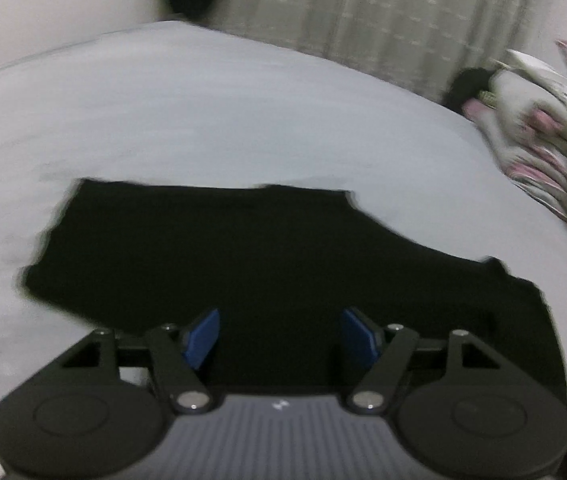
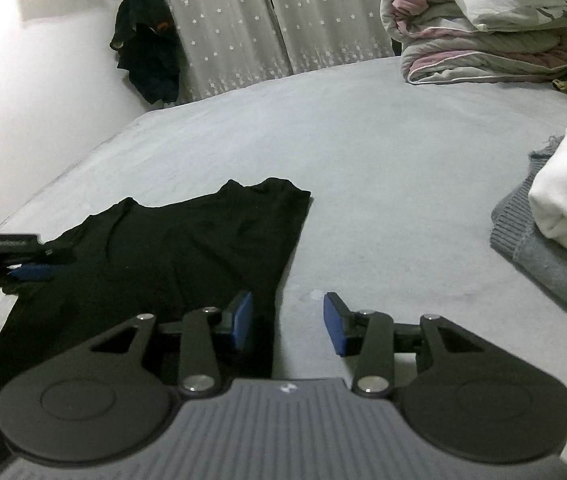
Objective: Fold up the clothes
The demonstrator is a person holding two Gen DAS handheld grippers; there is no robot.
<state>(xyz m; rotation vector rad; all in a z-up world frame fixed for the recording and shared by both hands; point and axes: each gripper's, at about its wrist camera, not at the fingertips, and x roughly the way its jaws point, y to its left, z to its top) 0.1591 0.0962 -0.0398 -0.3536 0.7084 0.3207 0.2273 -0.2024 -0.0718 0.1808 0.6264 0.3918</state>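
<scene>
Black shirt (image 2: 187, 248) flat on bed (image 2: 363, 152) – both grippers (left (image 1: 281, 338), right (image 2: 287, 322)) parted, gripping nothing, no legible writing

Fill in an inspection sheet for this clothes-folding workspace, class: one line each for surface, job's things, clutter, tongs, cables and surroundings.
Surface: pale grey bed sheet, smooth, lightly creased.
Job's things: black fabric garment lying partly folded on the sheet.
Clutter: stacked white and grey folded clothes at the right edge; rolled white-and-pink quilt at the far end.
Tongs: left tongs open above the garment, nothing between the blue pads; right tongs open at the garment's near right edge, gripping nothing.
Cables: nothing seen.
Surroundings: star-patterned grey curtains; dark clothing hanging by the white wall.
</scene>
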